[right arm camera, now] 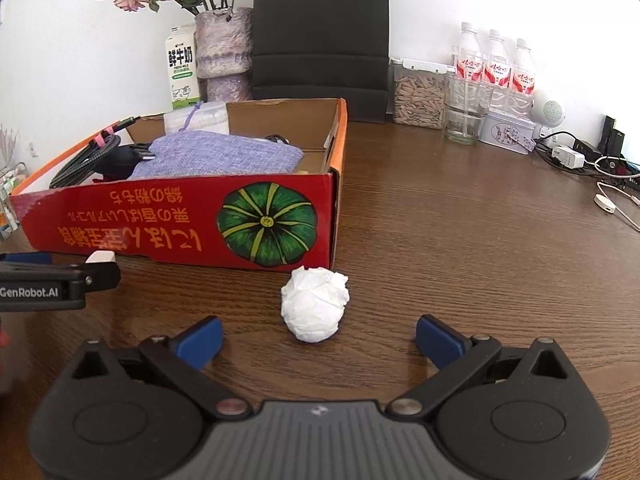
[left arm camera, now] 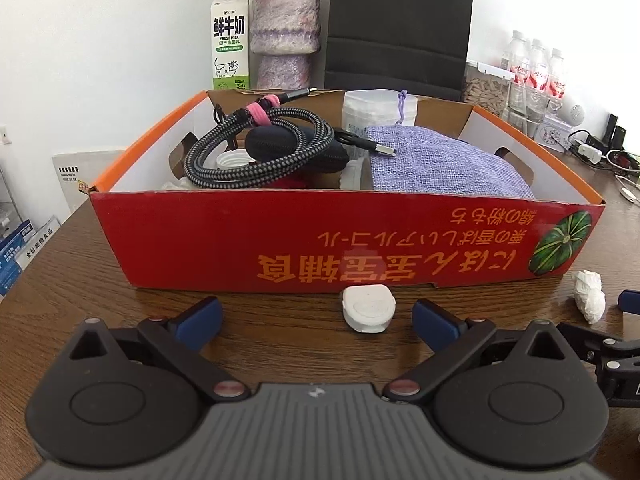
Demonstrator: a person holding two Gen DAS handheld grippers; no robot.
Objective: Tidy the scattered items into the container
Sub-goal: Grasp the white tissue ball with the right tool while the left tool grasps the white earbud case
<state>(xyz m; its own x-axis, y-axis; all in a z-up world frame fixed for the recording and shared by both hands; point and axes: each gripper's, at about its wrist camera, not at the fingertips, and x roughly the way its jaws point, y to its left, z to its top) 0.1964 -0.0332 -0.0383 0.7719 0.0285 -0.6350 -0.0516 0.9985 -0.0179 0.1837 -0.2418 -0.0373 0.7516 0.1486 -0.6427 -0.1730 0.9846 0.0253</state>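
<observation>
Items on the wooden table (right arm camera: pixel 460 240), as found. One red cardboard box (left arm camera: pixel 280 236), open-topped, already holding a coiled braided cable (left arm camera: pixel 256 152), a purple cloth pouch (left arm camera: pixel 436 160), a clear plastic tub (left arm camera: pixel 378 108) and other pieces partly buried beneath. Two items remain outside, both just in front of the box's near wall: a small white cap (left arm camera: pixel 368 309) and a crumpled tissue ball (right arm camera: pixel 314 304). Left gripper (left arm camera: pixel 316 322): fingers spread wide, nothing held, the cap lying between and slightly ahead of the tips. Right gripper (right arm camera: pixel 318 338): fingers likewise spread and empty, the tissue sitting between them, nearer the left finger. Handling note, offered as judgement: each tool likely wants to slide forward until its item is centred between the blue pads, then close; the cap is low and flat, so the pads should ride close to the tabletop, while the tissue is soft and needs only a light squeeze. Lift clear of the box wall before carrying over. Not determinable: what lies under the cable and pouch, the box floor at the far right corner, and the cap's exact nature. Background milk carton (right arm camera: pixel 182 68), vase (right arm camera: pixel 224 48) and water bottles (right arm camera: pixel 496 64) stand well apart.
</observation>
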